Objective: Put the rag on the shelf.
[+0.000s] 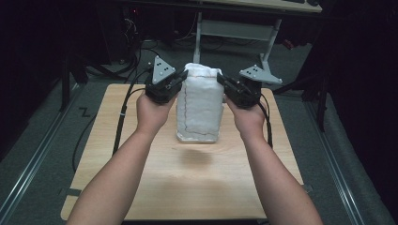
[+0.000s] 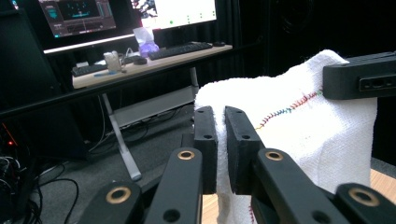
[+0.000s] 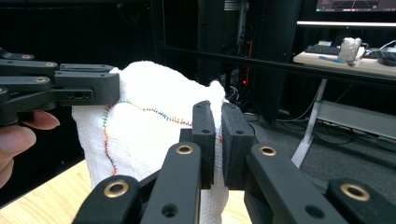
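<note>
Two grippers' black jaws pinch a nubby white towel.

One towel (white), two tools, one table.

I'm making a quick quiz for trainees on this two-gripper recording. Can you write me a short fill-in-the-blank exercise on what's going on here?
1. The left gripper and right gripper hold up a ____ cloth.
2. The cloth hangs over a ____ table.
3. The cloth's coloured stitching shows in both ____ views.
4. Each gripper's jaws are ____ on the cloth's top edge.

Missing words: white; wooden; gripper; shut
</note>
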A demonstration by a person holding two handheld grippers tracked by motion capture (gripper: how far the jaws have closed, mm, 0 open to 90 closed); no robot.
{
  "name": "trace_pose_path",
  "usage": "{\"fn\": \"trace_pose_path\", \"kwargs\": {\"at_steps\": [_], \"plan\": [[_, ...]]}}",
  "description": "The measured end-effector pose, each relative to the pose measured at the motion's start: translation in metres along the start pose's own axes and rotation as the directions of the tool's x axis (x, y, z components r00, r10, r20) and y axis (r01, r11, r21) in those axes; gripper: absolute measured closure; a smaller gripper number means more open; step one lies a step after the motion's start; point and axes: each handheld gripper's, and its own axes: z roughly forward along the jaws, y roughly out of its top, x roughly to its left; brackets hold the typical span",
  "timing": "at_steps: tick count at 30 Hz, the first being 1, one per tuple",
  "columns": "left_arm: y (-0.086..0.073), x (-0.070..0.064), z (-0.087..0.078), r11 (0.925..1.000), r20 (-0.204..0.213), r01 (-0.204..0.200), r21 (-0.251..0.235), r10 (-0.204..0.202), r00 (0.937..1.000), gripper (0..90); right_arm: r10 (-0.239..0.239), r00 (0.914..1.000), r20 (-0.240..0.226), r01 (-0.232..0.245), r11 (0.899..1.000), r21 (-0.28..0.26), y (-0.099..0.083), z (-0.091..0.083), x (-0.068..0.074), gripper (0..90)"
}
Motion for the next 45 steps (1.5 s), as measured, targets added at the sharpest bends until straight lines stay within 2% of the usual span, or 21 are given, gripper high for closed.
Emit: {"fn": "trace_pose_path", "kwargs": {"at_steps": [4,6,8,9,11,13,16,19,23,26,28,32,34,36,37,38,40,45], "plan": [[-0.005,0.01,0.012,0.9986,0.017,0.053,-0.002,-0.053,0.9985,84.0,-0.002,1.0,0.006,0.002,1.0,0.016,0.0,0.011,-0.007,86.0],[-0.007,0.012,0.018,0.999,0.009,0.045,0.004,-0.045,0.999,84.0,0.013,0.9999,0.002,-0.013,1.0,0.024,0.0,0.017,-0.011,86.0],[-0.008,0.01,0.023,0.9998,-0.026,-0.016,0.015,0.016,0.9995,84.0,0.024,0.9997,-0.006,-0.024,0.999,0.025,0.001,0.023,-0.016,85.9],[-0.008,0.009,0.027,0.9992,-0.037,-0.032,0.022,0.033,0.9988,83.9,0.028,0.9996,0.002,-0.029,0.999,0.026,0.001,0.027,-0.018,85.9],[-0.008,0.013,0.034,0.9996,-0.038,-0.011,0.028,0.012,0.9992,83.9,0.047,0.9988,0.009,-0.048,0.998,0.045,0.003,0.037,-0.024,85.9],[-0.007,0.016,0.041,0.9995,-0.047,-0.003,0.033,0.004,0.9989,83.9,0.047,0.9987,0.02,-0.048,0.997,0.054,0.004,0.045,-0.03,85.9],[-0.008,0.019,0.053,0.9981,-0.069,-0.023,0.056,0.027,0.9973,83.9,0.03,0.9992,0.028,-0.032,0.997,0.074,0.004,0.054,-0.035,85.9],[-0.011,0.021,0.064,0.9964,-0.075,-0.023,0.082,0.029,0.9967,83.8,0.026,0.9988,0.041,-0.029,0.995,0.093,0.001,0.061,-0.04,85.9],[-0.02,0.025,0.078,0.9926,-0.066,0.009,0.121,-0.001,0.9978,83.6,0.034,0.9984,0.046,-0.04,0.991,0.128,-0.009,0.071,-0.048,85.8],[-0.034,0.025,0.088,0.9868,-0.069,-0.001,0.162,0.012,0.9975,83.5,0.024,0.9984,0.05,-0.032,0.987,0.158,-0.021,0.078,-0.053,85.7],[-0.047,0.025,0.094,0.9761,-0.059,0.03,0.215,-0.018,0.9981,83.3,0.031,0.9982,0.051,-0.04,0.981,0.19,-0.031,0.084,-0.055,85.7],[-0.063,0.032,0.097,0.9666,-0.019,0.083,0.242,-0.081,0.9965,83.2,0.038,0.9986,0.037,-0.045,0.97,0.238,-0.046,0.093,-0.058,85.7],[-0.067,0.034,0.097,0.9624,-0.019,0.099,0.253,-0.098,0.9951,82.8,0.05,0.9983,0.029,-0.056,0.964,0.261,-0.05,0.095,-0.06,84.9],[-0.07,0.036,0.099,0.9544,-0.024,0.126,0.27,-0.124,0.992,80.6,0.05,0.9981,0.038,-0.058,0.962,0.268,-0.053,0.098,-0.06,82.3],[-0.071,0.037,0.1,0.9529,-0.039,0.135,0.272,-0.129,0.9909,77.1,0.052,0.9977,0.044,-0.062,0.961,0.269,-0.054,0.098,-0.06,80.0],[-0.072,0.039,0.099,0.9515,-0.036,0.147,0.27,-0.143,0.9891,73.9,0.052,0.9971,0.055,-0.065,0.961,0.268,-0.054,0.099,-0.06,78.8],[-0.073,0.04,0.099,0.952,-0.034,0.151,0.266,-0.147,0.9886,78.8,0.061,0.9968,0.051,-0.072,0.962,0.262,-0.054,0.099,-0.061,76.8],[-0.073,0.041,0.095,0.953,-0.037,0.164,0.255,-0.159,0.9865,74.6,0.06,0.9971,0.046,-0.071,0.961,0.266,-0.055,0.099,-0.061,76.8]]}}
